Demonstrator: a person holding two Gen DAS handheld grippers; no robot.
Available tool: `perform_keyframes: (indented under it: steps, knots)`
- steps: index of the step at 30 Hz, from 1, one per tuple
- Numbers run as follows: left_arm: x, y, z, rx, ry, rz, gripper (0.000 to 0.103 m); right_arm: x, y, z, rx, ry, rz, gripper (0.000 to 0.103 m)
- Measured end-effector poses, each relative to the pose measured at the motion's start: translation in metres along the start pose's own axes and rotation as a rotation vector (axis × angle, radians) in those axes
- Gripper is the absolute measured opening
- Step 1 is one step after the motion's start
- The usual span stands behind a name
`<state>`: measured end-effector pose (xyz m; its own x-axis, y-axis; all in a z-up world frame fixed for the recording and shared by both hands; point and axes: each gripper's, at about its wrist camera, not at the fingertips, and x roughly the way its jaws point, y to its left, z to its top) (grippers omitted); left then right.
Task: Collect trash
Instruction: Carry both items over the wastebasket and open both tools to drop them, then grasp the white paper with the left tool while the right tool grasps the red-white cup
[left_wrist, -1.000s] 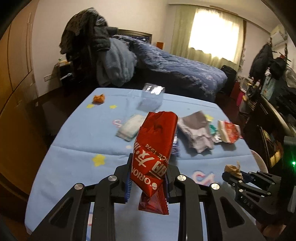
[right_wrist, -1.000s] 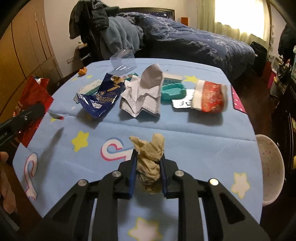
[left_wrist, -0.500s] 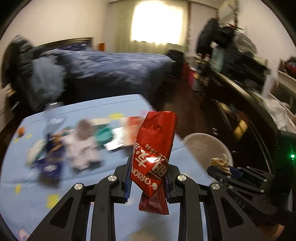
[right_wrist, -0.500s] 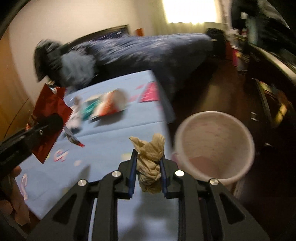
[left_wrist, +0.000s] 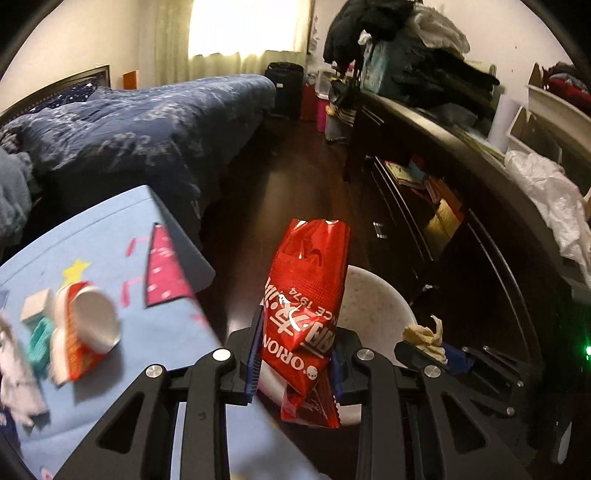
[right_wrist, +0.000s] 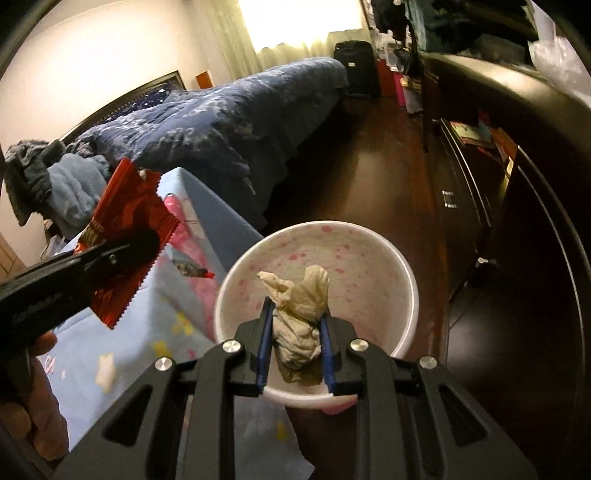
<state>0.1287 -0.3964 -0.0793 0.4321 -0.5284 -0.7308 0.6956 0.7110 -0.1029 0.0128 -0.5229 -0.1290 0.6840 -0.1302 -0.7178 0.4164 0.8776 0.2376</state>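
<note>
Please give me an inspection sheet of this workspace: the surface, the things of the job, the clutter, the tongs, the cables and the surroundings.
Surface: table with blue star-pattern cloth, beside the bed.
Job's things: red snack wrapper and crumpled beige tissue, both held; white bin with pink speckles on the floor, empty as far as visible.
Clutter: red-and-white paper cup lying on its side, teal item, white paper on the table.
Tongs: left tongs grip the wrapper near the bin; right tongs grip the tissue over the bin.
Cables: nothing seen.
Surroundings: bed with dark blue quilt, dark wood floor, dark cabinet piled with clothes.
</note>
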Motion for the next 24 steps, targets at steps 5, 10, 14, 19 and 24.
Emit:
perform_keyframes:
  steps: [5,10,14,19,24]
  knots:
    - [0.033,-0.009,0.011,0.007,0.051,-0.013,0.032,0.024,-0.010,0.006,0.000,0.014,-0.011,0.024]
    - [0.048,-0.014,0.015,0.001,0.071,-0.042,0.053,0.035,-0.018,0.008,0.010,0.002,-0.026,0.047]
    - [0.046,-0.013,0.016,-0.009,0.028,-0.028,0.081,0.041,-0.025,0.009,0.024,0.010,-0.030,0.050]
    - [0.043,-0.008,0.020,-0.029,0.018,-0.045,0.085,0.043,-0.024,0.006,0.020,0.021,-0.033,0.054]
    - [0.033,-0.001,0.017,-0.056,0.012,-0.055,0.087,0.033,-0.019,0.003,0.006,0.012,-0.038,0.058]
